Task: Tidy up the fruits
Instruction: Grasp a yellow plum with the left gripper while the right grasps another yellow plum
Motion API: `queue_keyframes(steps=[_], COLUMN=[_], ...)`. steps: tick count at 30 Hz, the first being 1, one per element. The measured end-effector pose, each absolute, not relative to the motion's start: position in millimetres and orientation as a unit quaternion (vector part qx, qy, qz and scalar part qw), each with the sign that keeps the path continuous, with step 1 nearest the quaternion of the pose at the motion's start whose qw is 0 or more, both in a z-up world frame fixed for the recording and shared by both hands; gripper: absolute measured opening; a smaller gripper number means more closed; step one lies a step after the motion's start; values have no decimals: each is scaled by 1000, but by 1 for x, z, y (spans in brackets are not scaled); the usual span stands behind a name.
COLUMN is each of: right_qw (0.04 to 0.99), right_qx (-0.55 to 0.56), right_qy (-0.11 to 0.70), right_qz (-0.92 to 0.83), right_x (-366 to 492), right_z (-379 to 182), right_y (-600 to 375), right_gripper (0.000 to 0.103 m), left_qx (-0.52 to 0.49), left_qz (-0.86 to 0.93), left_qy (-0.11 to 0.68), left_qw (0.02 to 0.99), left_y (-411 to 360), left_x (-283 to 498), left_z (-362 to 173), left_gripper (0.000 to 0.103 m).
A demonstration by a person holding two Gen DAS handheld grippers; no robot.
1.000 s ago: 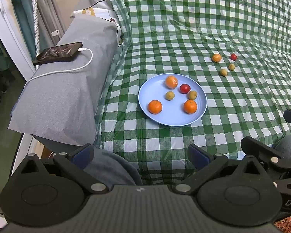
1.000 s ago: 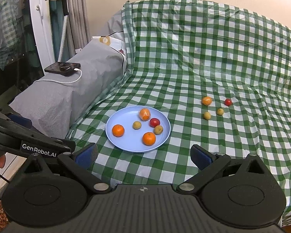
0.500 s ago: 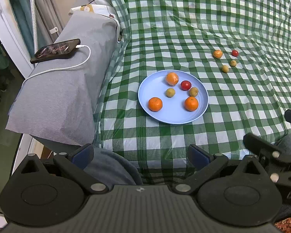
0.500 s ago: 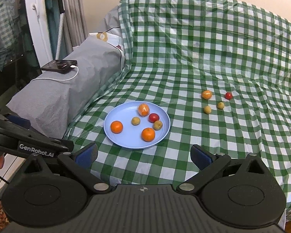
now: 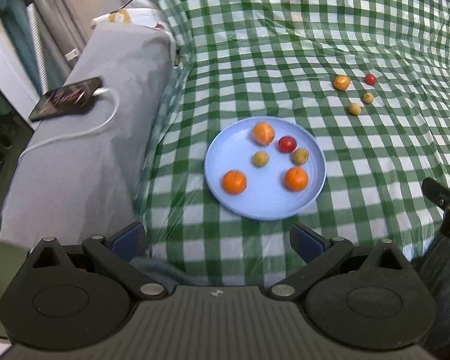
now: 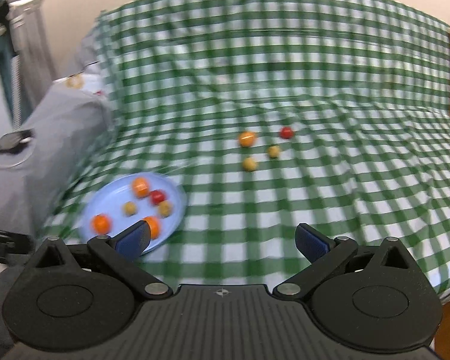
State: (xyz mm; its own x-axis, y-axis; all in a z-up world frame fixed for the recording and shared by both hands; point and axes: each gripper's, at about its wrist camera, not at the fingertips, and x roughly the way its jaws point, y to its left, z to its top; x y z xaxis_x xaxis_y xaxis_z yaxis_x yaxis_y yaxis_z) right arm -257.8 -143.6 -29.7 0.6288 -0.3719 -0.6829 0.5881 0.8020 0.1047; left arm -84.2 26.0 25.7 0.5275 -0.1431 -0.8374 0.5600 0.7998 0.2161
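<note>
Six fruits already sit on your blue plate: three oranges, one small red fruit and two small yellowish ones. Four are left loose on the green checked cloth, well apart from the plate on its far right: a loose orange, a loose red fruit and two yellow-brown fruits, all close together in a small cluster. By my count you are a little over halfway, if the plate is where everything goes.

Your left gripper hangs spread wide and empty above the near edge of the cloth, just short of the plate. Your right gripper is likewise spread and holds nothing; its view is blurred, but the loose cluster lies ahead between its fingers, so it looks best placed to collect those four.
</note>
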Motion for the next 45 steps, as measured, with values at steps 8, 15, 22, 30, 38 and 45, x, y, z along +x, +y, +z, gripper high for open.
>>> queue_keyframes(steps=[8,15,22,30,38,45], right_qw=[874,878,905,897,887,878], right_qx=[143,123,115,54,116,122], right_qy=[325,348,349,352,328,341], right_qz=[-331,-305,-214,-263,-302,-313], right_x=[-226,-155,-87,-79,-103,-107], right_z=[-82,-148,-189,-208,-218,-216], right_y=[-234,-328,-376,-380,-422,-415], right_gripper=[102,102,102,50,50,46], left_qx=[256,310,353,331,332,324], left_qz=[-243,-304,-361,-392,-422,-428], left_qy=[455,412,419,430,422,414], left_qw=[817,801,755,743,731,735], left_y=[-78,-193,-279,-299,-325,-321], left_x=[-45,-12,32,49,33,14], left_z=[-1,-57,-125,-150,-156,-153], left_gripper=[103,103,103,103,69,30])
